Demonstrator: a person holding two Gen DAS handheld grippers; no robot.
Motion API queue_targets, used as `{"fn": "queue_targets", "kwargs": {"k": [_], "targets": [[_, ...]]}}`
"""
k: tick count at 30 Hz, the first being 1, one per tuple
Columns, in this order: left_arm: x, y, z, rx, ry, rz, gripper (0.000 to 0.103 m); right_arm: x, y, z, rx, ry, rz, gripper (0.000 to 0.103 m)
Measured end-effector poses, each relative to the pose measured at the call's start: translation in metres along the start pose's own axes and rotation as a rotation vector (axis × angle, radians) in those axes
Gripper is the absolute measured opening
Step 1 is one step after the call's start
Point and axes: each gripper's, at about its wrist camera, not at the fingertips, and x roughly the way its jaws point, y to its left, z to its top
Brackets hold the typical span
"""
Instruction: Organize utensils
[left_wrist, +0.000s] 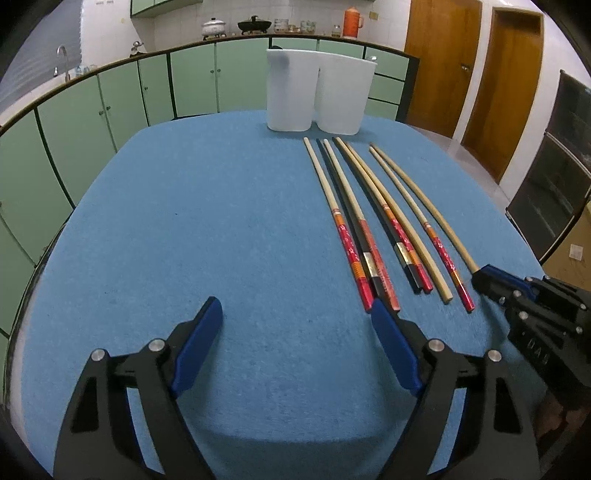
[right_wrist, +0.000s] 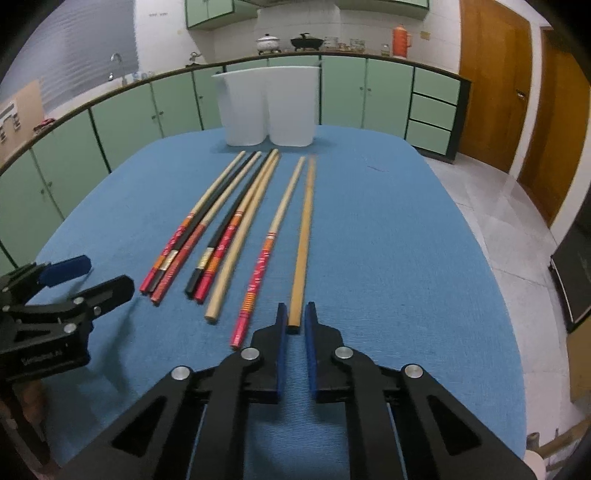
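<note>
Gripping plain bamboo chopstick (right_wrist: 303, 240) end, right tool (right_wrist: 295, 317); left tool (left_wrist: 295, 310) spread.

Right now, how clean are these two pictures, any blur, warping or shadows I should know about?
Left wrist view: sharp; the fisheye bows the green cabinet counter into an arc, corners go black, and a soft shadow lies on the blue cloth table beneath the camera. Right wrist view: same warping; the white plastic double holder looks smeared, and the plain tan wooden chopstick blurs toward its far tip.
</note>
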Motion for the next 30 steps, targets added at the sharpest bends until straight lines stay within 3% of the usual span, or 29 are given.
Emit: {"fn": "queue_targets", "kwargs": {"k": [10, 24, 27, 30], "targets": [[0.006, -0.015, 0.000, 0.039, 0.022, 0.028, 0.080, -0.001, -0.005, -0.001, 0.017, -0.004, 0.015, 0.009], [0.004, -0.004, 0.003, 0.005, 0.027, 0.069, 0.078, -0.002, -0.009, -0.002, 0.030, -0.006, 0.030, 0.009], [0.006, -0.006, 0.003, 0.004, 0.029, 0.061, 0.076, -0.002, -0.009, -0.002, 0.032, -0.007, 0.030, 0.009], [0.007, -0.009, 0.007, 0.006, 0.028, 0.047, 0.068, -0.002, -0.009, -0.002, 0.033, -0.006, 0.030, 0.010]]}}
